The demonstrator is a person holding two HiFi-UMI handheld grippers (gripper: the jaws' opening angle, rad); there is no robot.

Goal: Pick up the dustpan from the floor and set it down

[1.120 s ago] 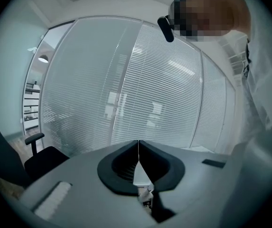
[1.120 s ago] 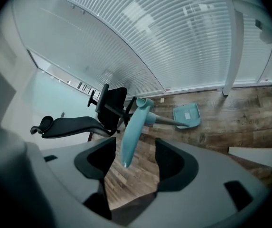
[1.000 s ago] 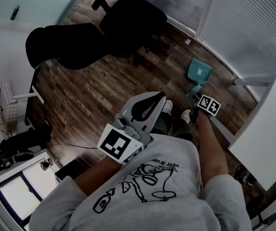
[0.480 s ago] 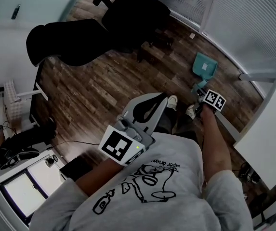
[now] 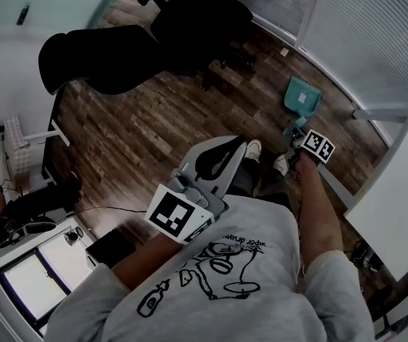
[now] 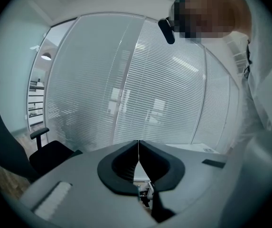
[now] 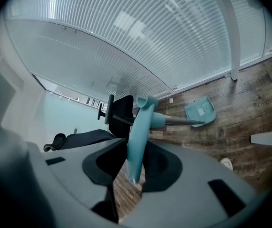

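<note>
Dustpan (image 5: 302,97) pickup has just reached the grip. The right tool (image 7: 136,144) has been closing from wide to a narrow gap. In the right gripper view the teal grip end of the long handle (image 7: 138,122) stands upright between its pads, which press it from both sides. I read that as the hold being made, so the reach is over and the lift comes next.

Nothing looks to be off the ground yet. The pan end of the dustpan lies on the wooden floor (image 5: 154,120), to the right of the black office chair (image 5: 196,23) and close to the blind-covered wall (image 5: 374,34) that runs behind that chair. The shaft slopes from the pan up to the right tool, which is farther from the chair than the pan is.

The left tool (image 6: 138,144) takes no part. Its jaws are together with nothing between them, and it hangs in front of the person's chest, on the near side of the chair.

The one container here is the pan itself. It faces open side up, and a pale square patch, perhaps a label, sits in its middle. I see no dirt in it, though it is too small in these views to be sure. Lifted by the top of so long a handle, the pan will probably swing, so a slow rise seems wise.
</note>
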